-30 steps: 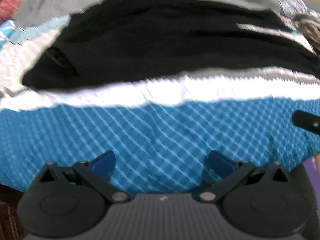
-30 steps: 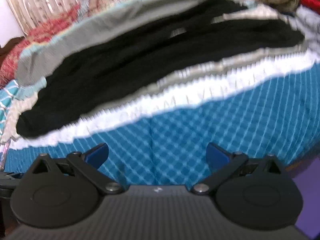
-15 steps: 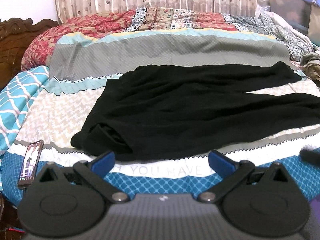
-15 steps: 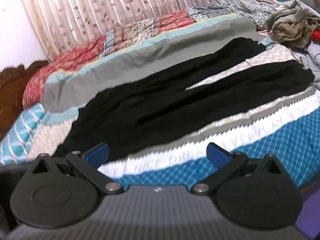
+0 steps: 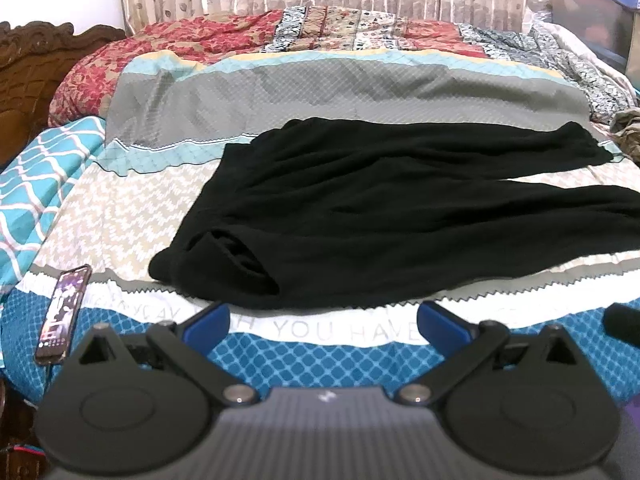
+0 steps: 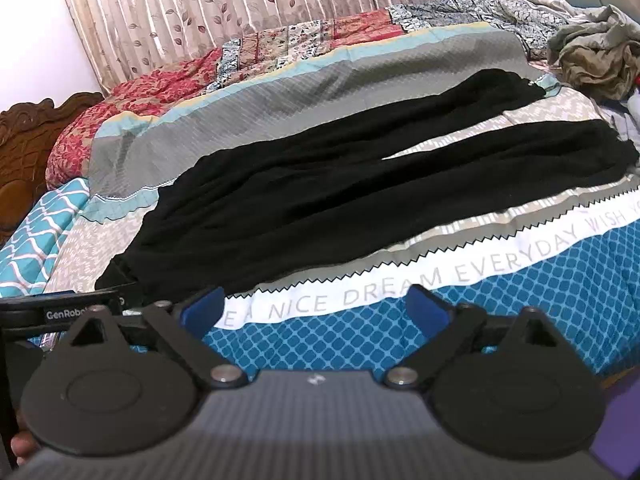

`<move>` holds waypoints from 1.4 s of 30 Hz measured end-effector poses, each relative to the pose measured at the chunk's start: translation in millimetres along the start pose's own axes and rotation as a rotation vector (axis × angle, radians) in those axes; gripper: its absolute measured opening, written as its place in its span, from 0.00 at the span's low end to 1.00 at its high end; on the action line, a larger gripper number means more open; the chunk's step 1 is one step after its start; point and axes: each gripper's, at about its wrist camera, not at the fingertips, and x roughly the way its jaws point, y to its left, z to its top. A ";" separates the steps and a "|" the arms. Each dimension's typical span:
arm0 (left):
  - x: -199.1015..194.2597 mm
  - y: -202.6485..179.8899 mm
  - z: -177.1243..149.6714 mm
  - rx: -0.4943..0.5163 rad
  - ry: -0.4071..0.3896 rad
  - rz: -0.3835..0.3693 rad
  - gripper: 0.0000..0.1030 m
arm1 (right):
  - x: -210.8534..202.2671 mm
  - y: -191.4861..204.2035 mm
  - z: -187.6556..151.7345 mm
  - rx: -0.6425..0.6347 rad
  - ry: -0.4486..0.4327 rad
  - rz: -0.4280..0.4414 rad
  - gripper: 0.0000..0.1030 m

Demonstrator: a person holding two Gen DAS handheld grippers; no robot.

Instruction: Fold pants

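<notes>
Hovering pose: left gripper [image 5: 322, 320] and right gripper [image 6: 314, 308] both tilt down over the near edge of the bedspread [image 5: 320, 356], clear of it.
Left gripper state: blue pads spread wide, nothing between them.
Right gripper state: jaws wide but closing, nothing between them.
Black pants [image 5: 392, 216]: laid flat on the bedspread ahead of both grippers, untouched; waist ahead-left, legs running ahead-right.
Phone [image 5: 62, 312]: ahead-left of left gripper, on the bed edge.
Writing: bedspread band reads "YOU HAVE" and "NICE DREAM EVERYDAY WISH"; left gripper's body, seen from right wrist view, reads "GenRobo", rest hidden.
Crumpled clothes [image 6: 592, 60]: far ahead-right.
</notes>
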 end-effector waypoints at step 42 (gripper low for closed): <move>164.9 214.0 -4.7 -0.938 0.308 -0.424 1.00 | 25.9 -132.7 17.7 0.425 0.029 -0.125 0.39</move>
